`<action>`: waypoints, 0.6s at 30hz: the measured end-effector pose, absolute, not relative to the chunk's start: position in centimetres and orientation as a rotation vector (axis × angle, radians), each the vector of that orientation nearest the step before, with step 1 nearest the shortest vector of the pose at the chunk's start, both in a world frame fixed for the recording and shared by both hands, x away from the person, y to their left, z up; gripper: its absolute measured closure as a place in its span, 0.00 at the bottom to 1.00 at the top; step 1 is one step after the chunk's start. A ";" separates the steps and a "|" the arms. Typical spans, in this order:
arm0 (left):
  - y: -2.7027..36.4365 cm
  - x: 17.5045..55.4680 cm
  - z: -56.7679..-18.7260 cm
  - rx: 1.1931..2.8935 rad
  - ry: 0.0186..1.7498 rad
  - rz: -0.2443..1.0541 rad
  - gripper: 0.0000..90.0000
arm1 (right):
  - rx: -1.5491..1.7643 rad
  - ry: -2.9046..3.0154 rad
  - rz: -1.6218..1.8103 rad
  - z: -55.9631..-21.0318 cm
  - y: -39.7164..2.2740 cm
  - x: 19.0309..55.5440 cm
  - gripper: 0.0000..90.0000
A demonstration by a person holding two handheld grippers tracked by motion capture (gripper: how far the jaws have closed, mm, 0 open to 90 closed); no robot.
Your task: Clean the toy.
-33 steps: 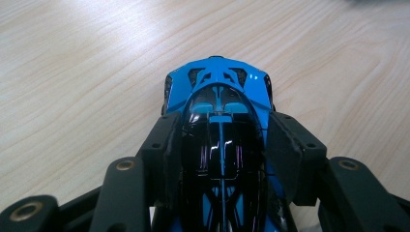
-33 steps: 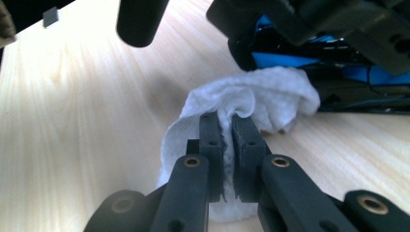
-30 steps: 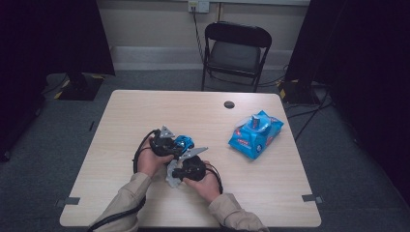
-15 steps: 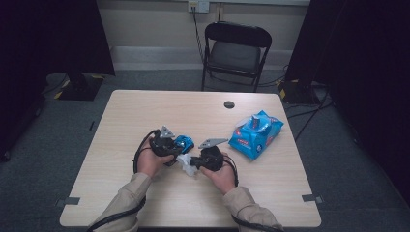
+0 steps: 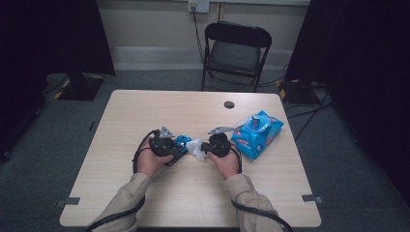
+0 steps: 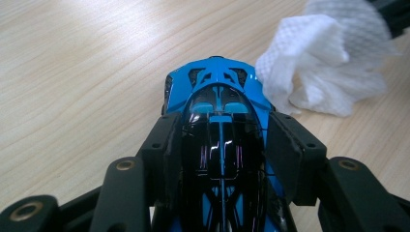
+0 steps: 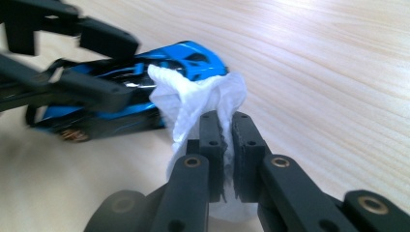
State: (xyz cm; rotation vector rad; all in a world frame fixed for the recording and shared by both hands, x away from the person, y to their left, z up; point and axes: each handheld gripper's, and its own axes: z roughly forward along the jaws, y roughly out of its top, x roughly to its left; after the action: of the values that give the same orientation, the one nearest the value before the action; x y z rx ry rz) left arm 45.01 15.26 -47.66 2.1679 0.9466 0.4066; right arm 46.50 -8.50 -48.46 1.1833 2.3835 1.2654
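Note:
A blue and black toy car (image 6: 217,130) sits between the pads of my left gripper (image 6: 222,145), which is shut on its sides just above the wooden table (image 5: 193,116). My right gripper (image 7: 225,135) is shut on a crumpled white wipe (image 7: 193,104), held against the car's blue nose (image 7: 191,60). In the high view the car (image 5: 182,141) lies between the left gripper (image 5: 179,145) and the right gripper (image 5: 203,147), with the wipe (image 5: 195,148) bunched in the middle. Both hands rest near the table's centre front.
A blue pack of wipes (image 5: 256,133) lies on the table right of my right hand. A small dark round hole (image 5: 229,104) marks the far side of the tabletop. A black folding chair (image 5: 235,53) stands behind the table. Cables trail from both grippers.
My right hand has moved rightward and slightly away with the wipe, from below the left gripper to beside the car's nose. The left hand and car stayed put.

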 end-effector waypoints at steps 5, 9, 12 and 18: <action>15.4 45.1 -47.6 2.181 0.931 0.422 0.53 | 1.222 2.365 1.233 -49.4 -8.0 47.5 0.94; 15.4 45.1 -47.6 2.179 0.931 0.423 0.53 | 1.226 2.366 1.206 -50.0 -7.3 47.8 0.94; 15.4 45.1 -47.7 2.172 0.932 0.426 0.53 | 1.225 2.360 1.196 -50.2 -6.9 47.9 0.93; 15.3 45.0 -47.7 2.163 0.937 0.423 0.53 | 1.187 2.371 1.160 -50.2 -6.3 47.9 0.93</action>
State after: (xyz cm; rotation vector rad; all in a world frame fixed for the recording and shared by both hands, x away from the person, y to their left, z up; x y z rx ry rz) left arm 45.04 15.31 -47.74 2.1628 0.9368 0.4227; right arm 47.88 -6.32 -50.16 1.1870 2.3706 1.1601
